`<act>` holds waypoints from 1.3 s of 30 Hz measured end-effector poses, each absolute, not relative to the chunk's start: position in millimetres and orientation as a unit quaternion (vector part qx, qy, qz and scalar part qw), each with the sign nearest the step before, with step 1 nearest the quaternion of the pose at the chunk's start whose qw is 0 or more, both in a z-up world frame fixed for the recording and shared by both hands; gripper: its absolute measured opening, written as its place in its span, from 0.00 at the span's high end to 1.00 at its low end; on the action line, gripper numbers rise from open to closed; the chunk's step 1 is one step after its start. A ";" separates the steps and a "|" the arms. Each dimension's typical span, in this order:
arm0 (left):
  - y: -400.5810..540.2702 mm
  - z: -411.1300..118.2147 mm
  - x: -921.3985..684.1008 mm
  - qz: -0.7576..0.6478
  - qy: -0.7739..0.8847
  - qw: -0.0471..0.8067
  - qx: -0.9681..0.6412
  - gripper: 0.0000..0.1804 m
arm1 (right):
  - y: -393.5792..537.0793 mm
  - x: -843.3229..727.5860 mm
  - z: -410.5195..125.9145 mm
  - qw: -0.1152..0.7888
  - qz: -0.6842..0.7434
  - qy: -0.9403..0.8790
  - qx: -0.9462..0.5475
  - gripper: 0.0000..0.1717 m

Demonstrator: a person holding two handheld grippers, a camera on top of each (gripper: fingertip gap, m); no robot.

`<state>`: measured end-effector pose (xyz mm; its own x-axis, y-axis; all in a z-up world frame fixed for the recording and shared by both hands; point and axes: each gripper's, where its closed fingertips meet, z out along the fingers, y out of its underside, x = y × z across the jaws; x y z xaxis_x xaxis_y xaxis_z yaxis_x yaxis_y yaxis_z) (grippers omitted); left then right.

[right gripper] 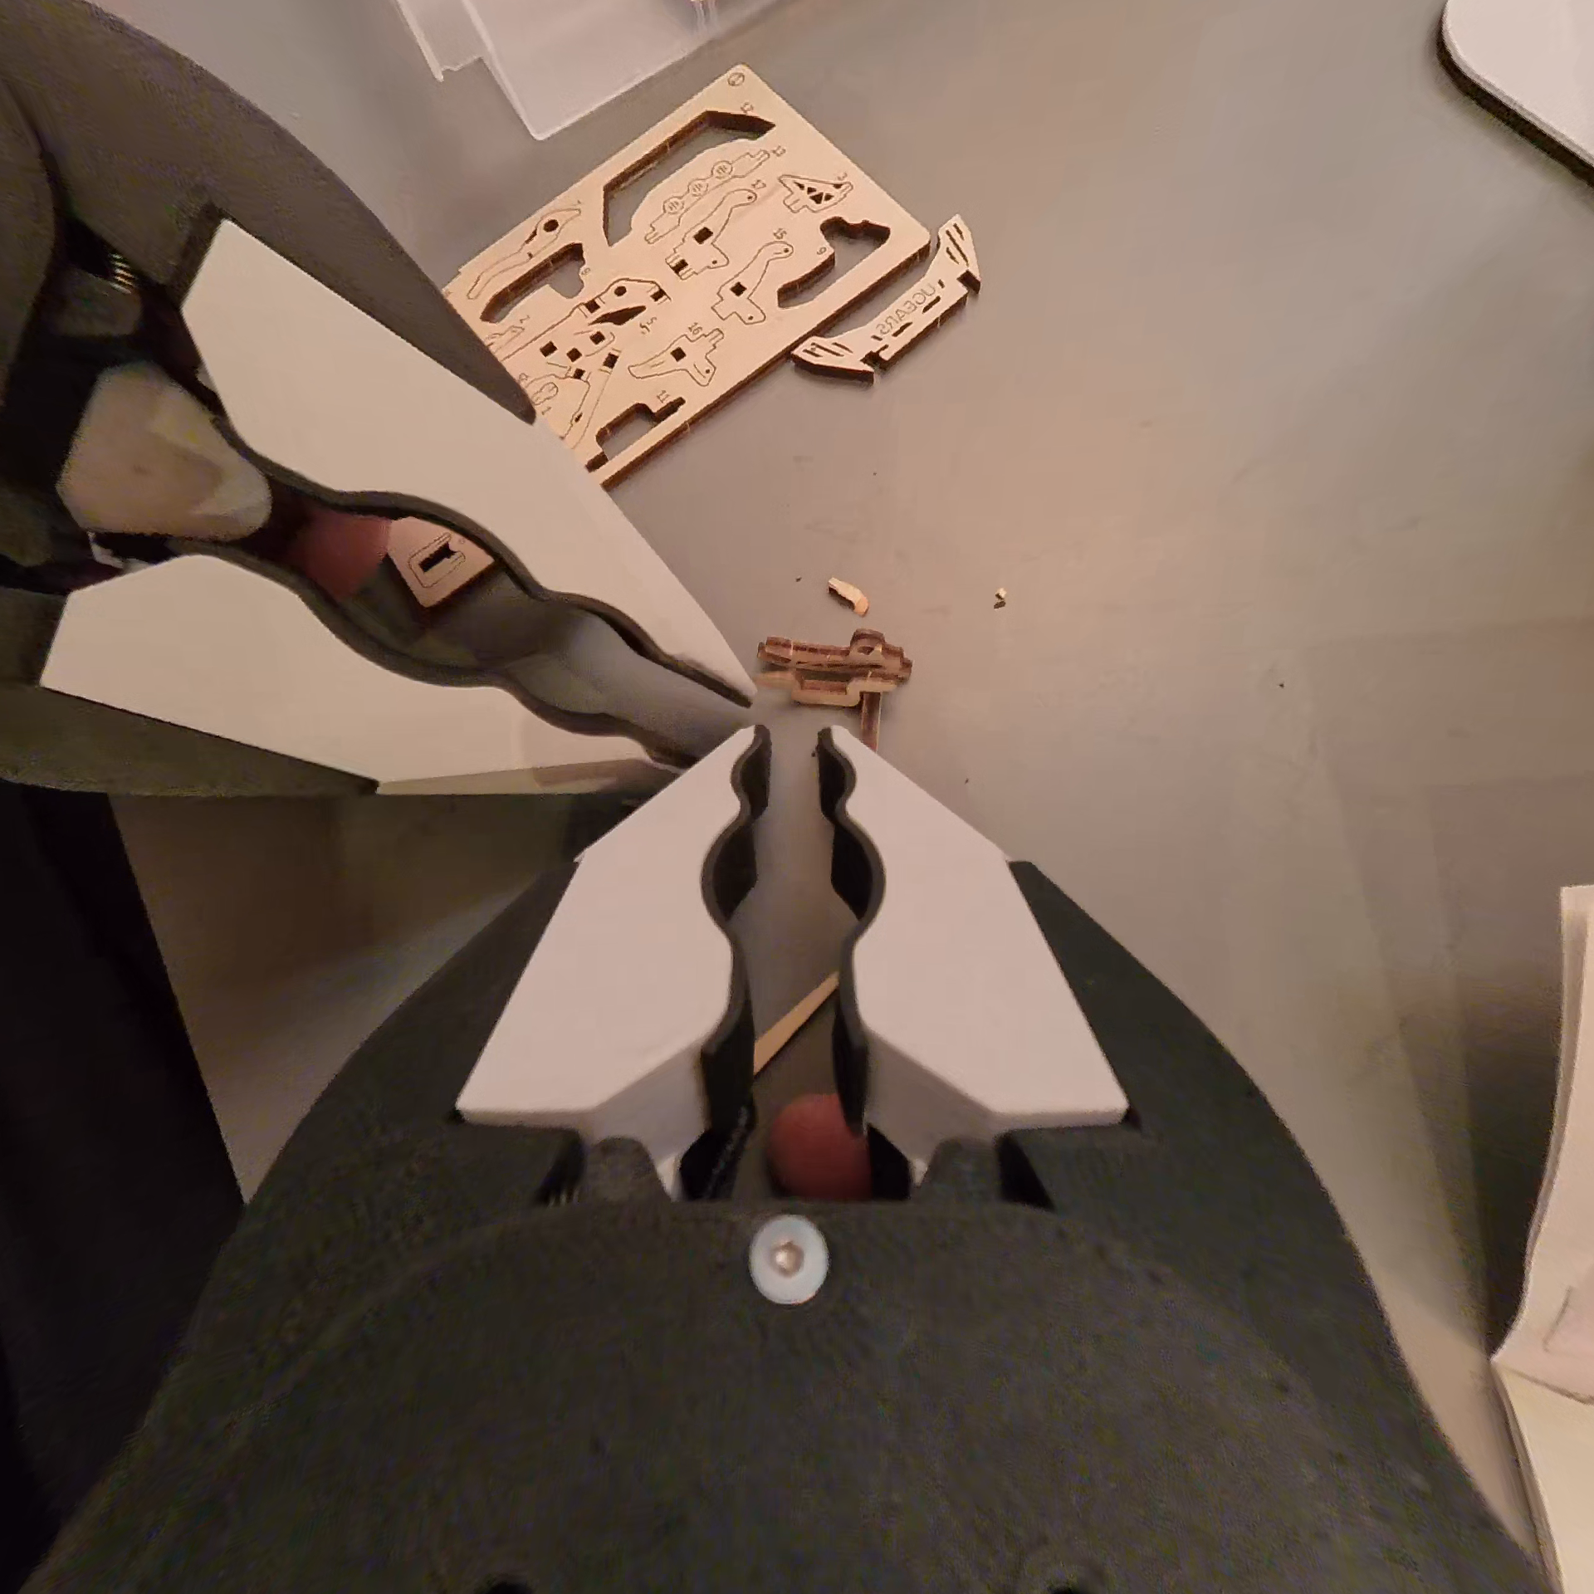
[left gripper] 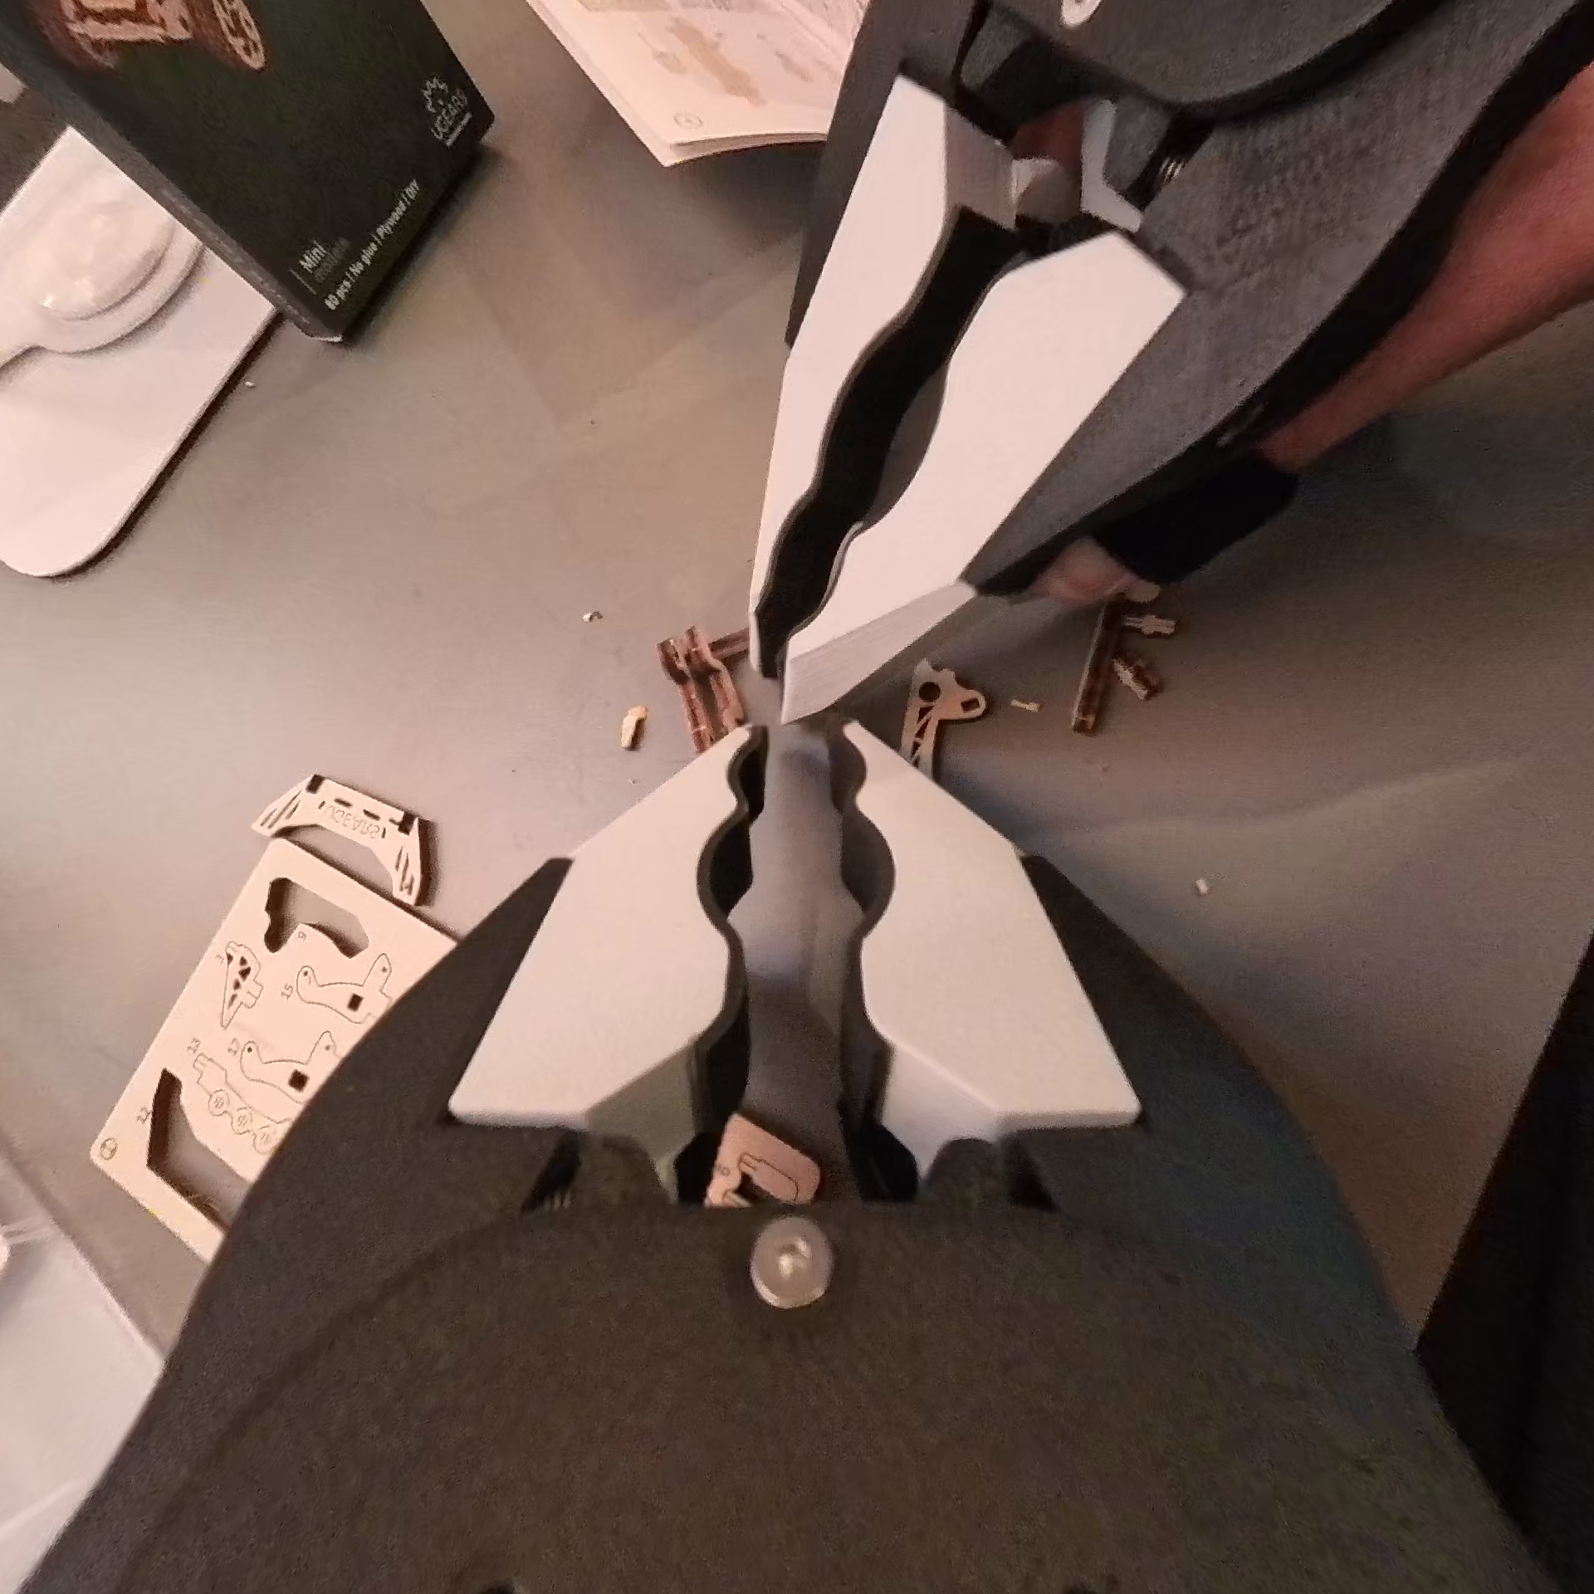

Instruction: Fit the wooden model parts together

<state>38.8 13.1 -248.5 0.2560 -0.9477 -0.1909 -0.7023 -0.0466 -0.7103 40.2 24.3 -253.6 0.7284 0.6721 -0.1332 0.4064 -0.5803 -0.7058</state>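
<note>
A small brown assembly of wooden parts [left gripper: 703, 681] lies on the grey table [left gripper: 474, 483], just beyond both grippers' tips; it also shows in the right wrist view [right gripper: 837, 668]. My left gripper [left gripper: 802, 733] is open a little, and only bare table shows between its fingertips. My right gripper [right gripper: 789, 733] is also slightly open with nothing between its pads. The two grippers meet tip to tip: the right gripper [left gripper: 770, 681] comes in from the upper right in the left wrist view, and the left gripper [right gripper: 724, 720] comes in from the left in the right wrist view.
A pale flat part [left gripper: 936, 712] and a dark strip with small bits [left gripper: 1113, 664] lie to the right. A punched plywood sheet [left gripper: 259, 1018] [right gripper: 690, 285] and an arch-shaped piece [left gripper: 345, 828] [right gripper: 897, 319] lie to the left. A dark box [left gripper: 259, 129], a booklet [left gripper: 716, 69] and a white tray [left gripper: 86, 345] stand behind.
</note>
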 end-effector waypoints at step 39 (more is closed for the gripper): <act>7.7 -253.3 46.3 -0.193 0.560 0.349 -0.726 0.88 | 25.8 41.7 -253.3 0.334 0.215 -0.306 -0.865 0.96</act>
